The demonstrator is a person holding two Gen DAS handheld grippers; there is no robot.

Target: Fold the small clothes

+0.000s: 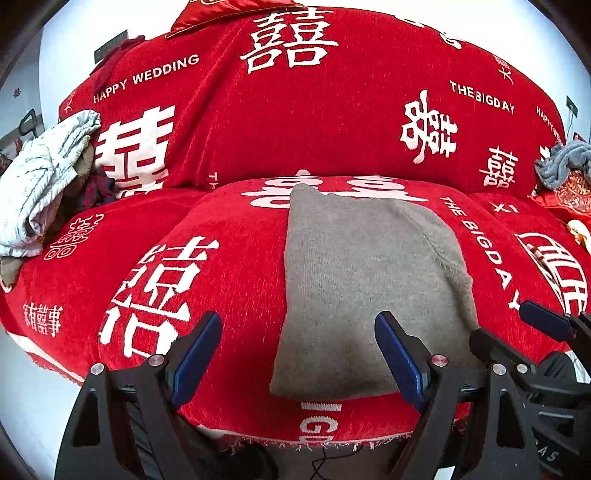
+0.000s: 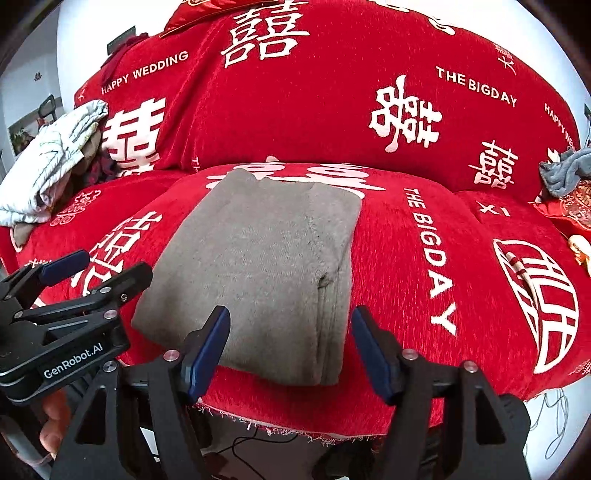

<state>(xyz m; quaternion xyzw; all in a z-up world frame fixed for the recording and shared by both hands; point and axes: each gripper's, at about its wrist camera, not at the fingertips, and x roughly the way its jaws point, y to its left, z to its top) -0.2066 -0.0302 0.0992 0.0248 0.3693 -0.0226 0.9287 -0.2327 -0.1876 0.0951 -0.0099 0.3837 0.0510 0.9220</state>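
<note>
A grey knit garment (image 1: 362, 280) (image 2: 258, 266) lies folded into a rough rectangle on the middle seat cushion of a sofa draped in a red cover with white lettering (image 1: 295, 122) (image 2: 406, 295). My left gripper (image 1: 298, 321) (image 2: 114, 264) hovers over the garment's near left edge, jaws wide open with nothing in them. Beside it on the right, my right gripper (image 2: 291, 314) (image 1: 506, 321) stands open above the garment's near right corner, where layered edges show. Neither gripper's pads press on the cloth.
A heap of white patterned clothes (image 1: 40, 184) (image 2: 51, 173) sits on the left seat. A grey-blue cloth (image 1: 565, 162) (image 2: 565, 173) lies at the far right. A red cushion (image 1: 221, 11) tops the backrest. Cables (image 2: 258, 443) trail on the floor below the seat's front edge.
</note>
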